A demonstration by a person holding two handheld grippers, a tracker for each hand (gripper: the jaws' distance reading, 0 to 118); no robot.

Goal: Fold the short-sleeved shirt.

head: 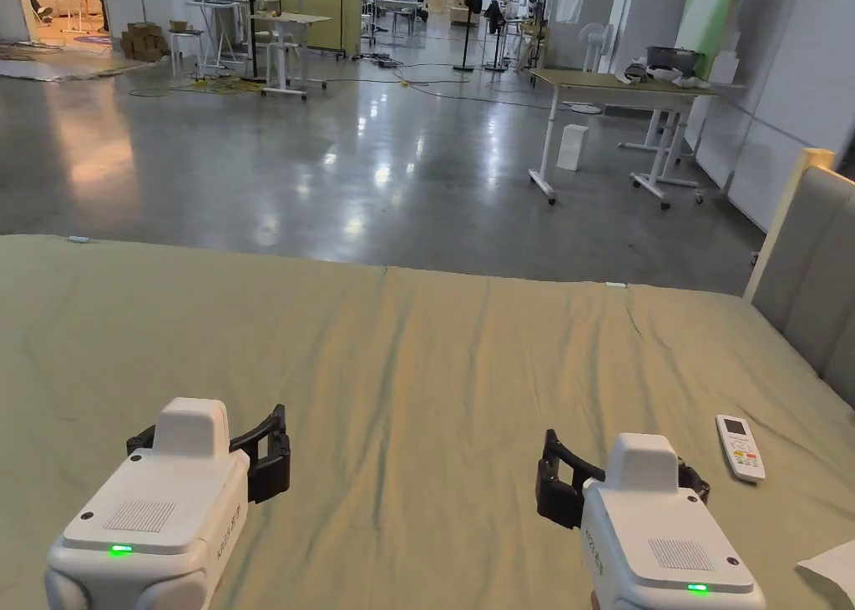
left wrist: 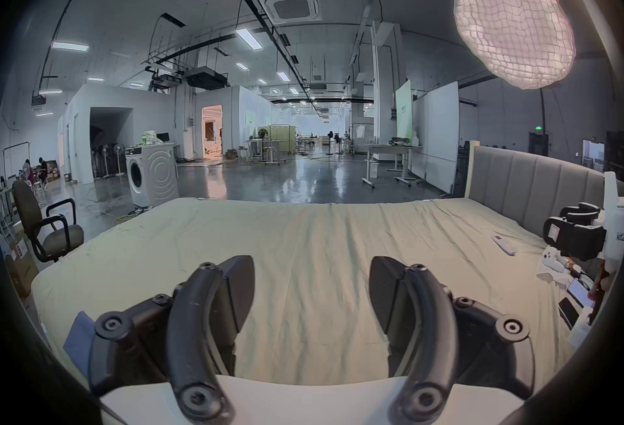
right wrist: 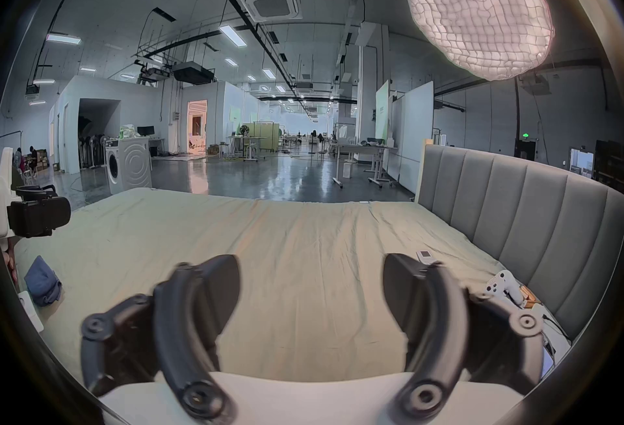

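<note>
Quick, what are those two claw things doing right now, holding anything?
Left gripper: open, holding nothing, above the green sheet.
Right gripper: open, holding nothing, above the same sheet.

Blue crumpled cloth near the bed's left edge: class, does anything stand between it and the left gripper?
Nothing visible does. The blue cloth lies on bare sheet, to the left of the open left gripper. The remote lies far off on the right, near the right gripper.

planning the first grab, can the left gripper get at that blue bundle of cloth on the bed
Probably yes: the left gripper is open, and the blue cloth lies uncovered on the sheet to its left.
</note>
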